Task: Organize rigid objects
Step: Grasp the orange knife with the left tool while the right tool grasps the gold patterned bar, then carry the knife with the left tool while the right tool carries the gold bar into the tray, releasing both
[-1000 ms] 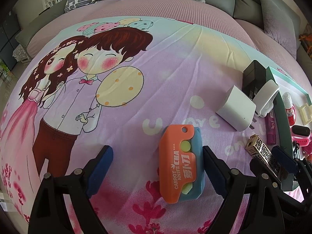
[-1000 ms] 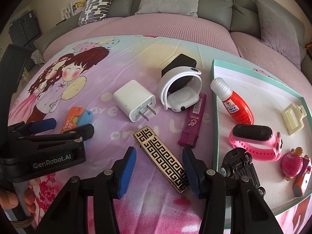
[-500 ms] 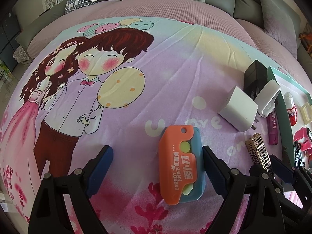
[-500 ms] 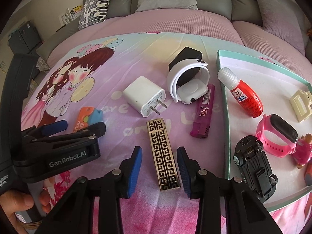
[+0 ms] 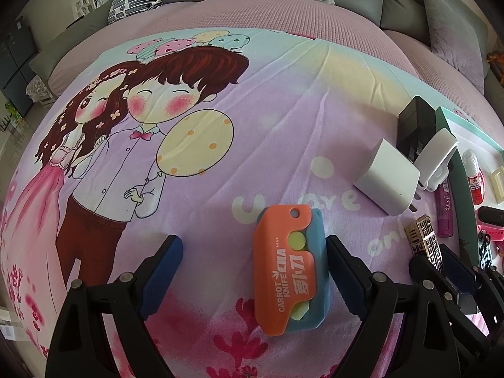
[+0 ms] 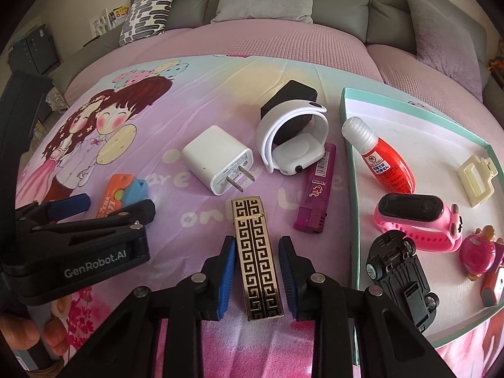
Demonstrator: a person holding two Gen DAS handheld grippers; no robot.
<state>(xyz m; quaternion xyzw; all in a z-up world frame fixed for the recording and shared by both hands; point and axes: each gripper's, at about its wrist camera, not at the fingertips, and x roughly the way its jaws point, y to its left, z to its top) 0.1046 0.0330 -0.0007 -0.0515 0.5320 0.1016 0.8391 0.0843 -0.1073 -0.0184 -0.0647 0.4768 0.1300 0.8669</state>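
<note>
The right gripper (image 6: 256, 275) straddles the gold-patterned lighter (image 6: 255, 260) lying on the bedspread (image 5: 283, 119); jaws are narrowly parted, a slim gap showing on each side. The left gripper (image 5: 253, 271) is spread wide, the orange carrot knife (image 5: 291, 269) just beside its right finger, open cloth to its left. The tray (image 6: 352, 195) wall runs near the lighter's right.

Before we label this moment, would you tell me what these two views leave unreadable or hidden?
- Right wrist view: the carrot knife is partly hidden behind the left gripper.
- Right wrist view: the orange item in the tray is cut off by the fisheye edge.
- Left wrist view: the tray's contents are mostly cut off at the right edge.
- Both views: whether the right gripper pads touch the gold-patterned lighter is unclear.
</note>
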